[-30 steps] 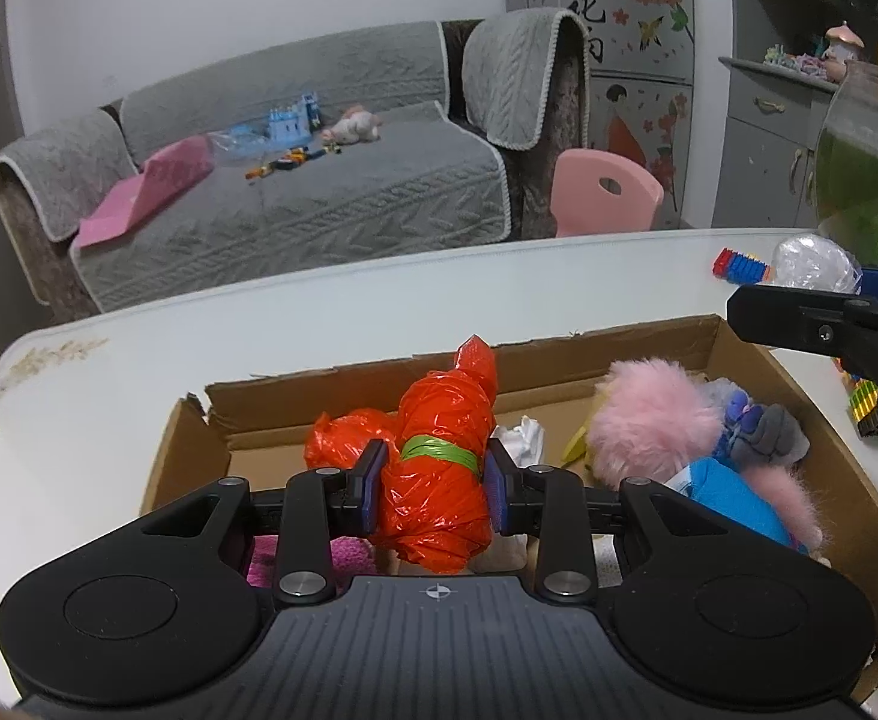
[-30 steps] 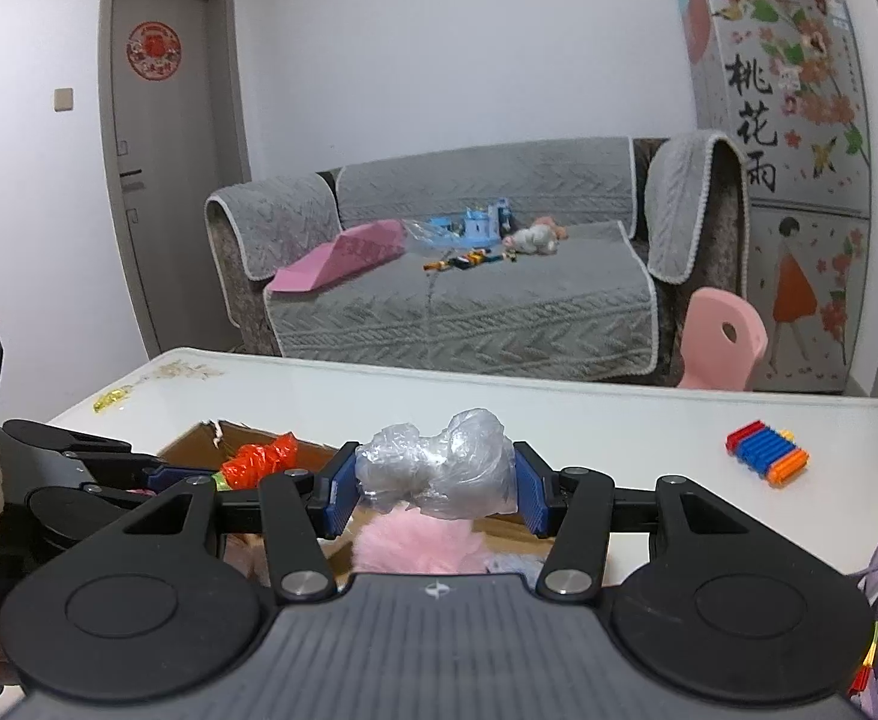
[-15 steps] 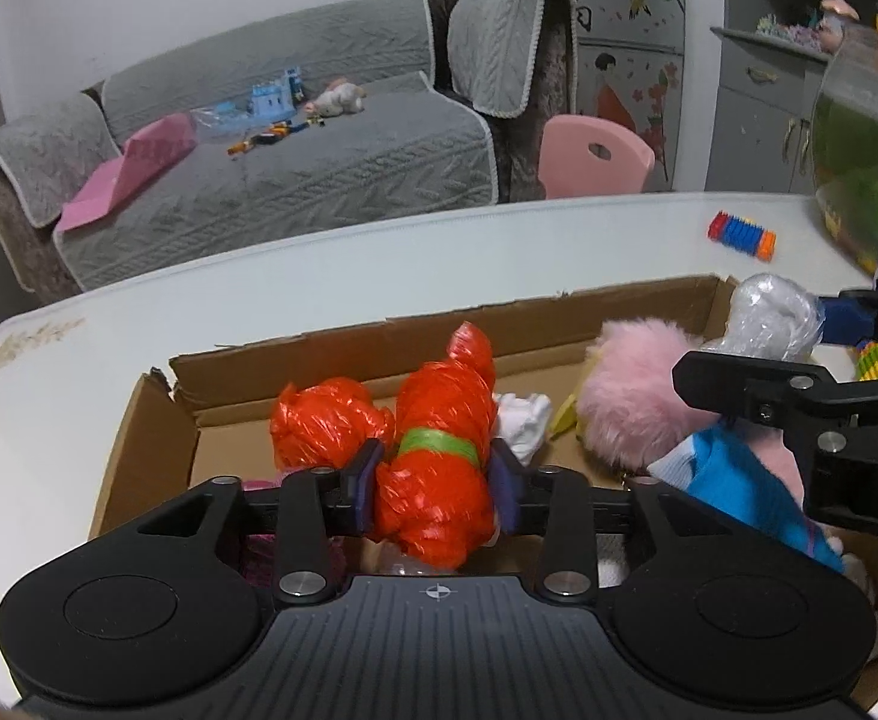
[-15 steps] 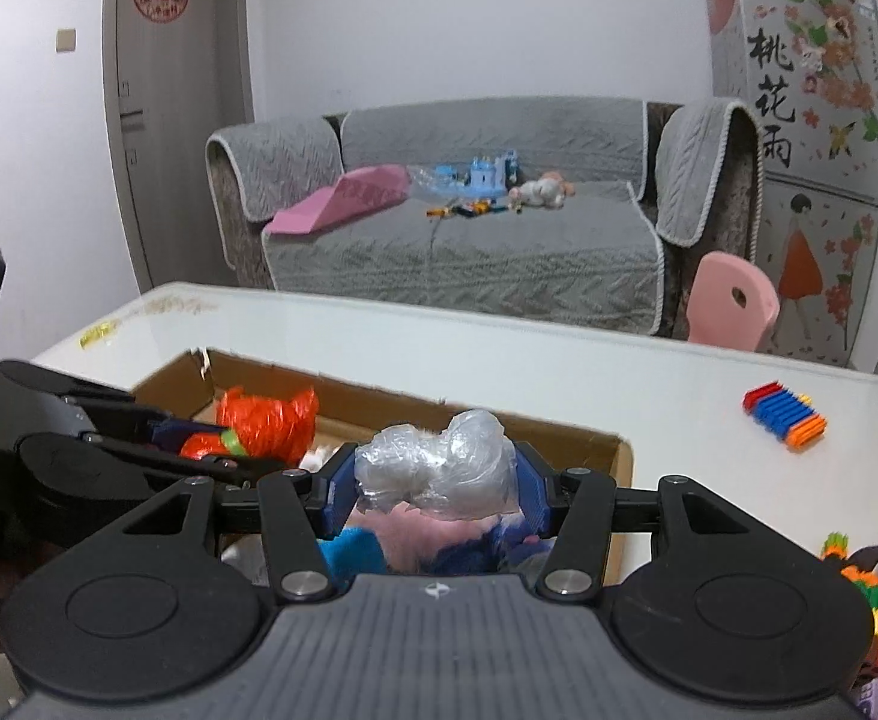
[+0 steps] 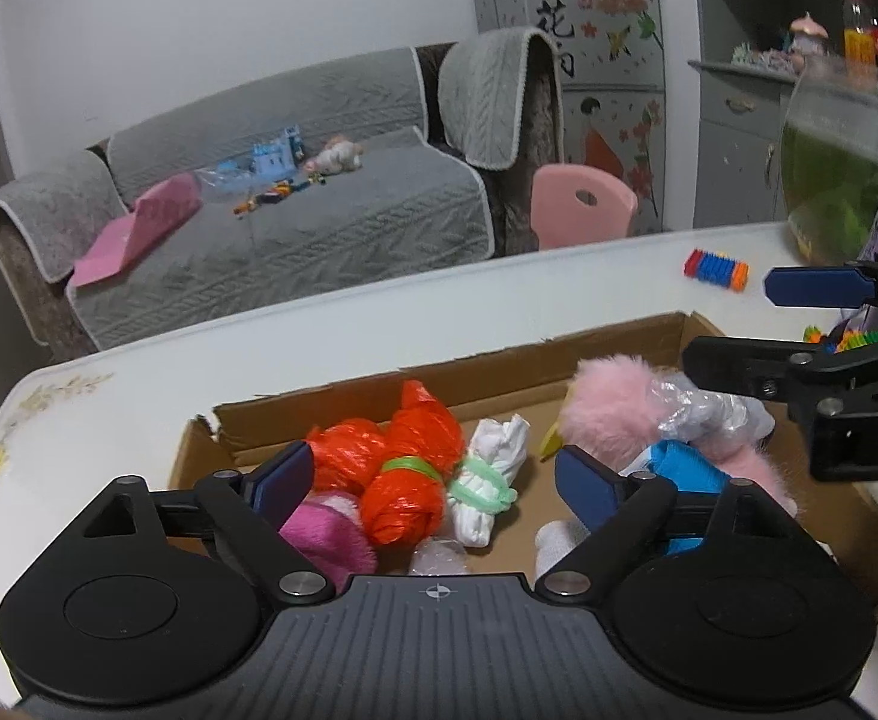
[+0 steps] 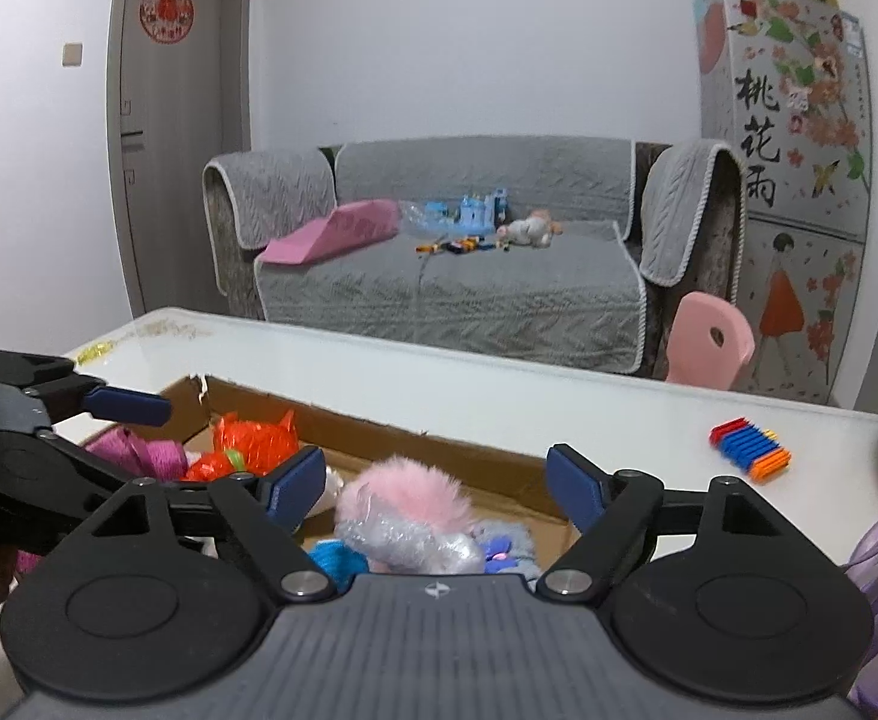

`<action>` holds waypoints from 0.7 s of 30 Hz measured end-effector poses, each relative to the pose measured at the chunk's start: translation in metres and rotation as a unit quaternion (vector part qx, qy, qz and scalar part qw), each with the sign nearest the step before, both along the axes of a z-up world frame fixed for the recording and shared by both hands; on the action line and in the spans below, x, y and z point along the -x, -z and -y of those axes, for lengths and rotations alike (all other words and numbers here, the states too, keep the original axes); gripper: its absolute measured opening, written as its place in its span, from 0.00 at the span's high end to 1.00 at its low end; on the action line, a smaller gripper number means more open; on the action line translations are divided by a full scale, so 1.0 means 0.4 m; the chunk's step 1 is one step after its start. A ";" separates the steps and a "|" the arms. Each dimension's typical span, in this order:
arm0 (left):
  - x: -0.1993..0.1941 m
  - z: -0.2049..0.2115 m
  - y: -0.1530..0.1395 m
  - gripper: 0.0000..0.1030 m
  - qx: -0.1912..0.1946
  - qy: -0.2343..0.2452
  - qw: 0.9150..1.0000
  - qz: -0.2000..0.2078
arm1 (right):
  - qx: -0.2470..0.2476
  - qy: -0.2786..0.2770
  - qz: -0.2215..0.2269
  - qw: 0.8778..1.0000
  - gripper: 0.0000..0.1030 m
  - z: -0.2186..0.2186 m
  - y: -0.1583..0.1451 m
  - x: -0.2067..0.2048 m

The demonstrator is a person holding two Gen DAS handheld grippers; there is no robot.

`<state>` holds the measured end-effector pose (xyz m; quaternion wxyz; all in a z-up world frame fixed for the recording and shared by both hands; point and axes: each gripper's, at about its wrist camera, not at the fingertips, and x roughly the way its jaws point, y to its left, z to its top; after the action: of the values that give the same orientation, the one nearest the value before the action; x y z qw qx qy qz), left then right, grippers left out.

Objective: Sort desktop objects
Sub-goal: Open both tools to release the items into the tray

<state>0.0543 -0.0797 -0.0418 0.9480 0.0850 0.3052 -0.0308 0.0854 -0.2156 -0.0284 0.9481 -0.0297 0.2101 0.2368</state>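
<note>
Blue-padded jaws of the left hand-held gripper (image 5: 432,477) are opening wide, gripping nothing, above the orange crinkled plastic bundle tied with a green band (image 5: 410,480), which is lying in the open brown cardboard box (image 5: 499,369). Jaws of the right hand-held gripper (image 6: 435,480) are also opening, empty, over the clear crumpled plastic wad (image 6: 402,537) that is resting on the pink fluffy plush toy (image 6: 414,489) inside the same box. Beyond the box, a striped red, blue and orange block toy (image 6: 749,449) is sitting on the white bench (image 6: 499,390).
</note>
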 end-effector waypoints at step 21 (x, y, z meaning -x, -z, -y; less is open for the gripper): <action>0.260 -0.072 -0.015 0.00 0.009 0.045 0.998 0.041 | 0.018 -0.041 0.042 0.998 0.10 0.043 -0.010 0.174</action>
<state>-0.0497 -0.0508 -0.0359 0.9581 0.0912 0.2617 -0.0730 0.0160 -0.2328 -0.0245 0.9449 -0.0652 0.1726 0.2704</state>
